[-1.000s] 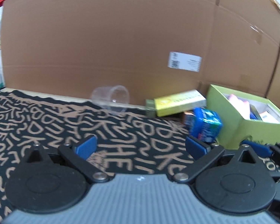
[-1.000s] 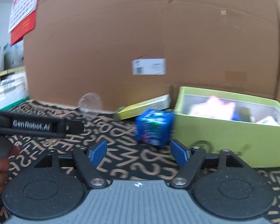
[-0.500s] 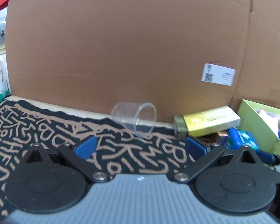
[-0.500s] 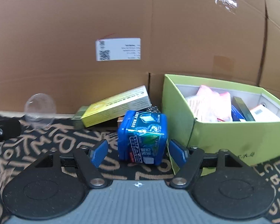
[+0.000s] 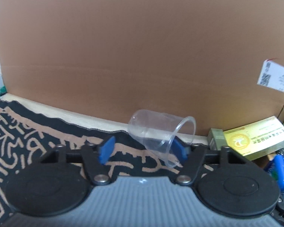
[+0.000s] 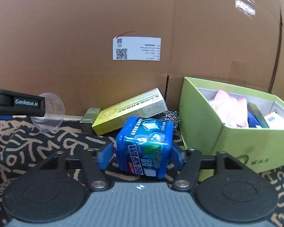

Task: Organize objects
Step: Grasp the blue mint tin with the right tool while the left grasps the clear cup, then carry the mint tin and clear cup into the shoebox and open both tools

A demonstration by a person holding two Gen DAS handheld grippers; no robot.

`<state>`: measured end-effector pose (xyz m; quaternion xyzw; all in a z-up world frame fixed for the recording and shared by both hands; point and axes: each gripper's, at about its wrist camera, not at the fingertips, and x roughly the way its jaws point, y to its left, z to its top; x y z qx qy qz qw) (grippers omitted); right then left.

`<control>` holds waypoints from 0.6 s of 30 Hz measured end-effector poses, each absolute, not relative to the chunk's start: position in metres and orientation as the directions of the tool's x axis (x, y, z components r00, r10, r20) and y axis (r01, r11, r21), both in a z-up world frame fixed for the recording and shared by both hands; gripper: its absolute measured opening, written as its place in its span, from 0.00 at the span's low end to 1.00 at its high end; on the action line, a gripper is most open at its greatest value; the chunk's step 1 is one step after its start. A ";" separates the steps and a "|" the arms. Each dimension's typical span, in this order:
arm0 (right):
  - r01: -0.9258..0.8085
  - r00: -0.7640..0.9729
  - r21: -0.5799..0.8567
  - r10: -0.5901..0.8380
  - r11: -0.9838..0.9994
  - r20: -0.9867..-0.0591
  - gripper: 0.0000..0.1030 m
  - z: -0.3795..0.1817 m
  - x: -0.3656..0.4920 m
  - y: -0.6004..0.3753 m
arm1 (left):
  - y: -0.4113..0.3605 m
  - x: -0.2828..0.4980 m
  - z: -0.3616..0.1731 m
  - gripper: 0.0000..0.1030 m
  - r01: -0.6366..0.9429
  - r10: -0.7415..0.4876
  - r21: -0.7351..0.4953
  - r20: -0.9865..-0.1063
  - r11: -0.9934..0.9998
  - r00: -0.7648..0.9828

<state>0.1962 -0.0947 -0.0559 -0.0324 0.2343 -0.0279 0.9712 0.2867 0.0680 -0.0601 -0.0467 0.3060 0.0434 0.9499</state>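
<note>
A clear plastic cup (image 5: pixel 159 130) lies on its side on the patterned cloth, mouth to the right. My left gripper (image 5: pixel 143 149) is open, and the cup's rim sits just in front of its right finger. A blue packet (image 6: pixel 145 147) stands between the fingers of my right gripper (image 6: pixel 141 154), which is open around it with a gap on the left side. The cup also shows in the right wrist view (image 6: pixel 49 113), partly behind the left gripper's body. A yellow carton (image 6: pixel 130 111) leans behind the blue packet.
A green box (image 6: pixel 200 124) holding several items stands at the right. A metal scourer (image 6: pixel 169 117) lies between it and the carton. A small olive box (image 6: pixel 90 118) sits left of the carton. A cardboard wall (image 6: pixel 142 19) closes the back.
Both grippers have moved forward. The cup now sits by the left gripper's right finger. The blue packet now sits between the right gripper's fingers, which have narrowed around it.
</note>
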 end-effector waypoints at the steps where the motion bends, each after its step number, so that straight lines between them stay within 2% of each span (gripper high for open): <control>1: 0.040 0.885 -0.082 -0.074 0.996 -0.459 0.67 -0.057 0.199 -0.094 | 0.068 0.290 -0.062 0.39 -0.102 0.047 -0.058 -0.597 0.993 0.801; 2: 0.030 0.881 -0.073 -0.061 0.997 -0.469 0.61 -0.058 0.202 -0.095 | 0.068 0.292 -0.064 0.21 -0.090 0.035 -0.061 -0.610 0.994 0.791; 4: -0.009 0.884 -0.017 0.000 1.000 -0.468 0.61 -0.056 0.198 -0.102 | 0.072 0.293 -0.070 0.07 -0.073 -0.003 -0.094 -0.635 0.993 0.773; 8: -0.075 0.882 0.021 0.076 0.997 -0.466 0.61 -0.057 0.182 -0.108 | 0.072 0.272 -0.070 0.06 -0.025 -0.045 -0.103 -0.622 0.994 0.781; 13: -0.153 0.865 0.079 0.172 0.985 -0.471 0.61 -0.055 0.146 -0.120 | 0.053 0.219 -0.065 0.07 0.148 -0.170 -0.087 -0.634 0.985 0.754; 18: -0.228 0.841 0.075 0.235 0.971 -0.487 0.61 -0.054 0.101 -0.143 | 0.040 0.158 -0.059 0.07 0.305 -0.264 -0.046 -0.632 0.951 0.728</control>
